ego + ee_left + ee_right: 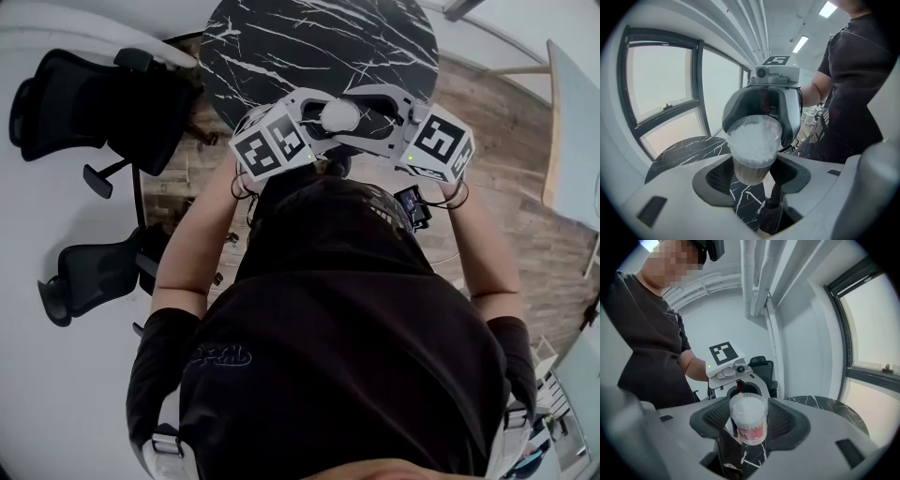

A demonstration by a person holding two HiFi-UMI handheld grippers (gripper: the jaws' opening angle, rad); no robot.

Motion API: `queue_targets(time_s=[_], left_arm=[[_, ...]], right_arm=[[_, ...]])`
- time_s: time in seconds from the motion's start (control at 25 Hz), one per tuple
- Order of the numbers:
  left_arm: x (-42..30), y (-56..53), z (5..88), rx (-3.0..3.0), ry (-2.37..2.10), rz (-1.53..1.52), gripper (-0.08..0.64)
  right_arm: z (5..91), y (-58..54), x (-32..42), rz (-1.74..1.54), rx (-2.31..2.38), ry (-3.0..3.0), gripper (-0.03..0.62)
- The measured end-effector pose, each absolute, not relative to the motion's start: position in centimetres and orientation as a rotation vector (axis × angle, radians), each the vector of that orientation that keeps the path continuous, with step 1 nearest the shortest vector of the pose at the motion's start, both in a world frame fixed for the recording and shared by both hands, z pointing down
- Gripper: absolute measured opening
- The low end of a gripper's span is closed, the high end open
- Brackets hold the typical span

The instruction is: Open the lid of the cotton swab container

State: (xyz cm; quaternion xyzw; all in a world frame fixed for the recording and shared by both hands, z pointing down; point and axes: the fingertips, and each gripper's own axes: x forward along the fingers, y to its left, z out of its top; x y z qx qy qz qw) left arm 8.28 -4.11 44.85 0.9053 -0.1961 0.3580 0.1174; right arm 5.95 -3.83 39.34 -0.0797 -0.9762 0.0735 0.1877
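Observation:
A clear round cotton swab container [339,114], packed with white swab heads, hangs in the air between both grippers above the table. In the left gripper view its lower body [751,169] sits between the jaws of my left gripper [751,172], whose pads press on its sides. My right gripper [764,110] faces it from the far side, its jaws flanking the clear lidded top. The right gripper view shows the container [749,420], with its red label, pinched between the jaws of my right gripper [749,423]. The lid sits closed on the container.
A round black marble table [281,47] lies below and beyond the grippers. Two black office chairs [84,103] [94,277] stand at the left on the wooden floor. Large windows [661,84] line the wall. The person's torso is close behind the grippers.

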Motion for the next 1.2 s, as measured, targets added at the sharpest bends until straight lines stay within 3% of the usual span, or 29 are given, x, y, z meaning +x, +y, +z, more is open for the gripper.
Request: queue_targets(time_s=[1.2], left_arm=[[9.1, -3.4, 45.5, 2.658, -0.499, 1.037, 0.253]], right_arm=[[36.3, -8.0, 5.5, 0.061, -0.014, -2.811, 0.259]])
